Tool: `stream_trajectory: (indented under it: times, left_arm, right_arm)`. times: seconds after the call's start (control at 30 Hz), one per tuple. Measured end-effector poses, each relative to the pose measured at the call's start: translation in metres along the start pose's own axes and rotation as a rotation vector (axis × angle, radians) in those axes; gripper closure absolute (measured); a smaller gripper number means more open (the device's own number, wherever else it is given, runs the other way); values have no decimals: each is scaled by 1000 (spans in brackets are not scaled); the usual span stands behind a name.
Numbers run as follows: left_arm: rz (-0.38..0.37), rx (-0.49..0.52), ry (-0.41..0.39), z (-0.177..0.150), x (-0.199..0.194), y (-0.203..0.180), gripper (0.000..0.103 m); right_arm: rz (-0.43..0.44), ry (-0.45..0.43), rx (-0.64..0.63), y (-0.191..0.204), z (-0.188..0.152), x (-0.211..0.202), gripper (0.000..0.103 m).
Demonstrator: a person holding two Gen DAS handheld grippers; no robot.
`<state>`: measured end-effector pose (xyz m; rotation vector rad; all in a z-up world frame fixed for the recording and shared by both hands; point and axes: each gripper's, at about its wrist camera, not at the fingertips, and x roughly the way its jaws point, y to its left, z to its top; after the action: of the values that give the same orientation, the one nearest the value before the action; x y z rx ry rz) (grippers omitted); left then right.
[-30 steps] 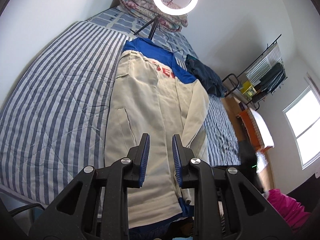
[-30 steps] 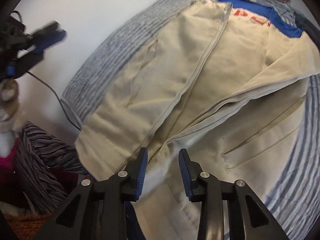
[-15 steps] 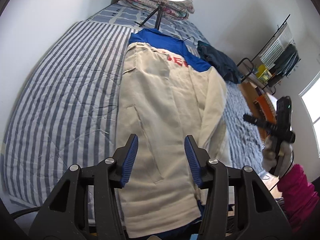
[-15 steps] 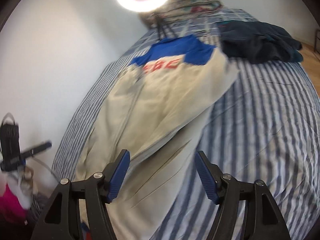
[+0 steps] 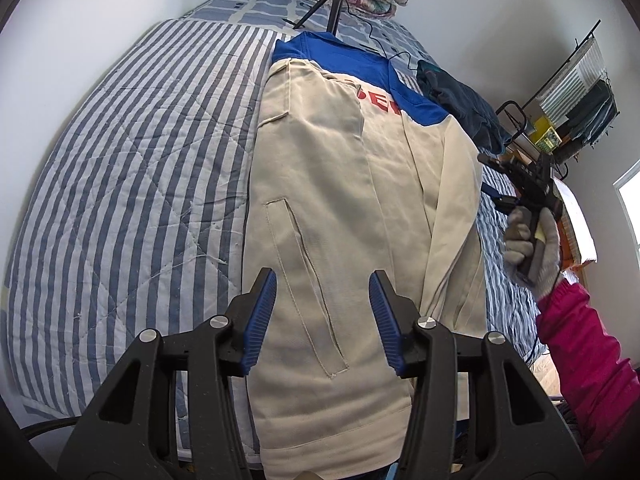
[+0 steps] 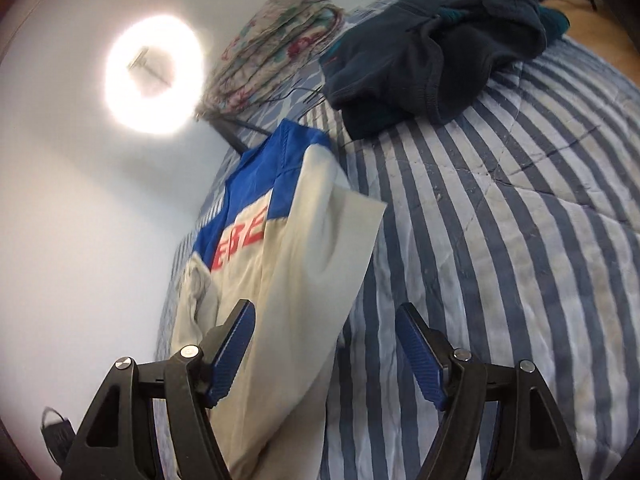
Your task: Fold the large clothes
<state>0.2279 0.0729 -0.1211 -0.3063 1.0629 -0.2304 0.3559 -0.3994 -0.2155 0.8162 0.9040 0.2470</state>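
Beige-and-blue jacket (image 5: 352, 216) lying lengthwise on striped bedspread (image 5: 132, 184), sides folded inward. Left gripper (image 5: 322, 320) hovering released above hem. Right gripper (image 6: 326, 350) opening, empty, nearing folded sleeve edge, likely for next fold.

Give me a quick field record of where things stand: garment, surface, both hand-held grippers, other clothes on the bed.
garment: beige jacket with blue yoke and red lettering, lying lengthwise, both sides folded in
surface: striped quilt on the bed
left hand-held gripper: open, above the jacket's lower part, holding nothing
right hand-held gripper: jaws opening, nothing between the pads, at the jacket's edge
other clothes: dark navy garment in a loose heap beyond the jacket; folded floral bedding at the far end
light: ring light on a tripod
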Motion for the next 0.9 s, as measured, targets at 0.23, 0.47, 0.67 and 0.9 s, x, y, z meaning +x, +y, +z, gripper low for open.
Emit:
stream_trajectory:
  times: [0.23, 0.47, 0.67, 0.9]
  left_arm:
    - [-1, 8, 1, 3, 4, -3, 54]
    - [-28, 17, 4, 1, 0, -6, 54]
    - [-51, 36, -21, -5, -13, -11, 54]
    - [-61, 2, -38, -6, -25, 3, 54]
  right_arm:
    - [138, -52, 109, -12, 17, 26, 34]
    - [16, -25, -105, 47, 25, 31, 83]
    - [-87, 8, -238, 104, 28, 47, 98]
    - [-196, 108, -427, 164, 15, 99, 100]
